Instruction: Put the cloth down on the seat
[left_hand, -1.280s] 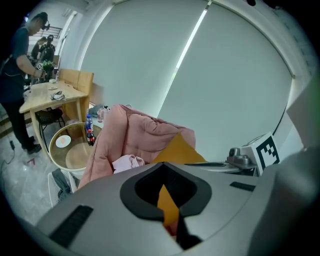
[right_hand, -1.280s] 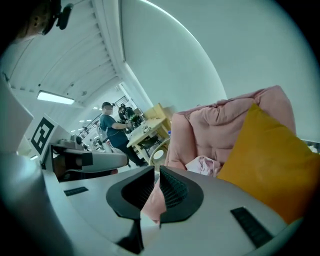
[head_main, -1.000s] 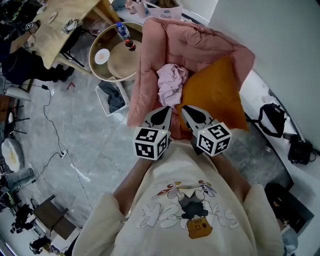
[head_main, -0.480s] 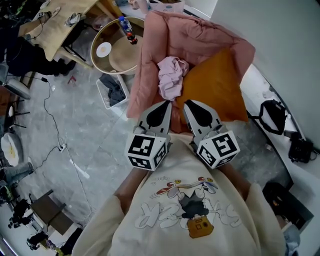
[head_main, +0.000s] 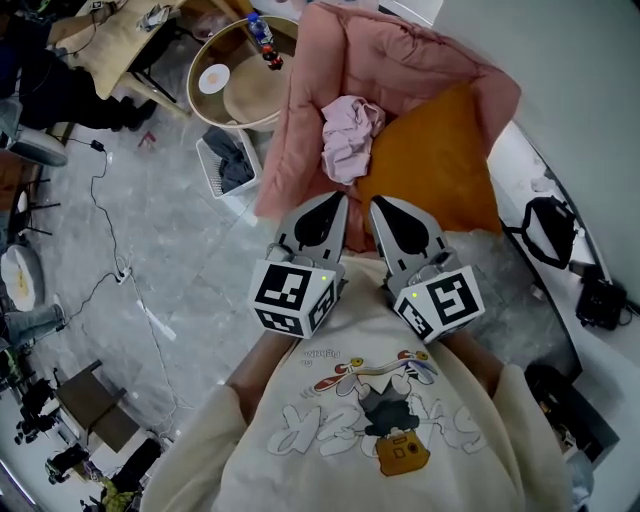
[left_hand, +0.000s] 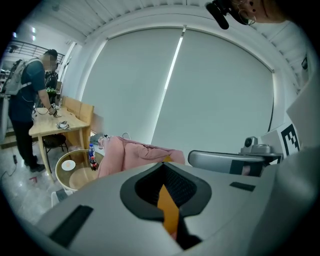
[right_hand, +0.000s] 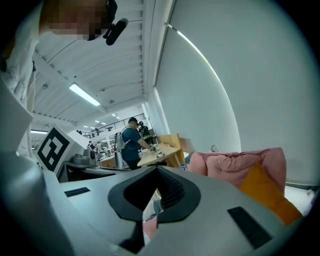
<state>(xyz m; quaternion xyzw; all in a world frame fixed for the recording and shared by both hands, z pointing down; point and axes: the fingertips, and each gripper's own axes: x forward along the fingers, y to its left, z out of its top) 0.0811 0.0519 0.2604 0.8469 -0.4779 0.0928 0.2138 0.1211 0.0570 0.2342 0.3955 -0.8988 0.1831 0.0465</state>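
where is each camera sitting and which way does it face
Head view: on the person's head, facing steeply down at the pink chair, cloth and orange cushion; shows shirt, left gripper, right gripper.
Left gripper view: on that gripper, looking nearly level past its jaws at chair and round table; right gripper at right.
Right gripper view: on that gripper, facing chair and cushion; left gripper's marker cube at left.
Shared: all three see the pink chair.

This is a big open lab hall with a mock living-room corner. A pink armchair (head_main: 400, 70) and a round side table (head_main: 250, 95) stand on a bare grey floor (head_main: 200, 260) crossed by loose cables (head_main: 110, 240). People work at a wooden table (left_hand: 52, 125) beneath strip lights (right_hand: 85, 95), and tripods (head_main: 40, 420) stand in the floor's corner.
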